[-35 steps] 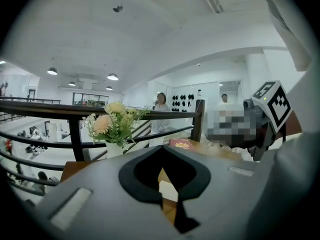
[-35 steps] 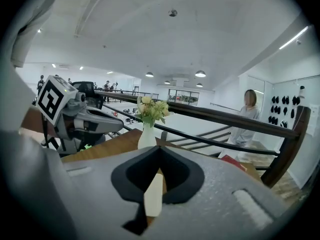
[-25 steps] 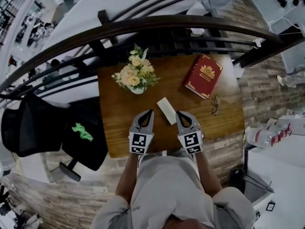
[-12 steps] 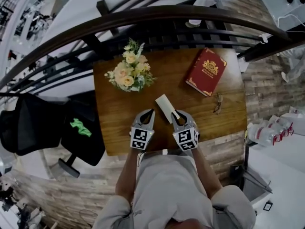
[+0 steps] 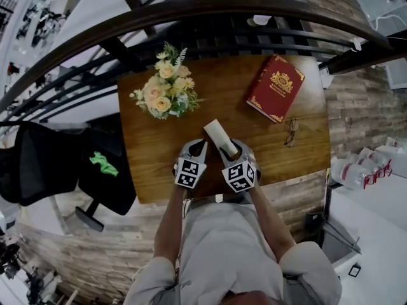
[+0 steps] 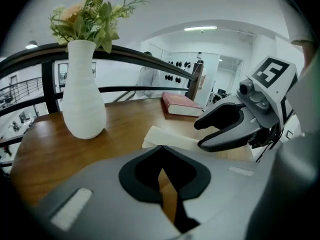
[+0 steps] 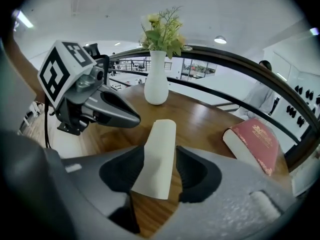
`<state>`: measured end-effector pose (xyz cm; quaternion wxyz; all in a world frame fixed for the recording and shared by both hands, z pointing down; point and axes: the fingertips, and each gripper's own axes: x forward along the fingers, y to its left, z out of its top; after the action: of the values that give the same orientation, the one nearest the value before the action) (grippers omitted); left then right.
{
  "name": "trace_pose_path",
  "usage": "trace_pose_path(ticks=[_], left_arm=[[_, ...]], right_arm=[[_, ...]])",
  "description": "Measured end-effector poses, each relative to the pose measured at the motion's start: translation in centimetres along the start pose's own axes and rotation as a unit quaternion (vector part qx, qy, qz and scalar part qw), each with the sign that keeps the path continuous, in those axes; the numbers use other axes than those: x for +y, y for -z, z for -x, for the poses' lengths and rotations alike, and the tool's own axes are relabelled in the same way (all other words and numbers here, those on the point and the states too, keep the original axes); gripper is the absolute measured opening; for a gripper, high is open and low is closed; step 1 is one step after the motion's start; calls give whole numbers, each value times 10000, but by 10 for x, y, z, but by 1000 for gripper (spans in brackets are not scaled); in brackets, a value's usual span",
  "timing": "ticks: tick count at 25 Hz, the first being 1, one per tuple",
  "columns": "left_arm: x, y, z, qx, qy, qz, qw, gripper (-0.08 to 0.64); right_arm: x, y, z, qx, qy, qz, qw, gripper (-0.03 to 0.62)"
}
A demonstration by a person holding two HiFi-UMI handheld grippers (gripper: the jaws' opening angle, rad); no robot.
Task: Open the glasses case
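Both right gripper jaws just opening, glasses case between them

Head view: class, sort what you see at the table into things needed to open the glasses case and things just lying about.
Needed: glasses case; right gripper, jaws just opening with the case between them; left gripper.
Lying about: vase of flowers; book; glasses.

Glasses case — cream, oblong, closed — lying flat on wood table, nr front edge.
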<state>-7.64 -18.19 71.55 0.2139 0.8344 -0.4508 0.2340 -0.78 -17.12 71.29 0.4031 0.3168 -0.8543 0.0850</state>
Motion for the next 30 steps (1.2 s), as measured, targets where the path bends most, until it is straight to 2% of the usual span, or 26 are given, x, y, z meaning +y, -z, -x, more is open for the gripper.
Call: trace_pose_path(ticks=[7,18,30], left_arm=[[2,15,-17,426,-10,-78,9991,20],[2,23,-31,654,-4,-167,9977,20],[-1,21,-38,824,41,-372,9959,20]], right_arm=[[11,13,-23,366,-175,231,9989,288],[14,20,-34,591,-129,172,9980,319],[12,18,-33,453,-322,-182,9983,304]])
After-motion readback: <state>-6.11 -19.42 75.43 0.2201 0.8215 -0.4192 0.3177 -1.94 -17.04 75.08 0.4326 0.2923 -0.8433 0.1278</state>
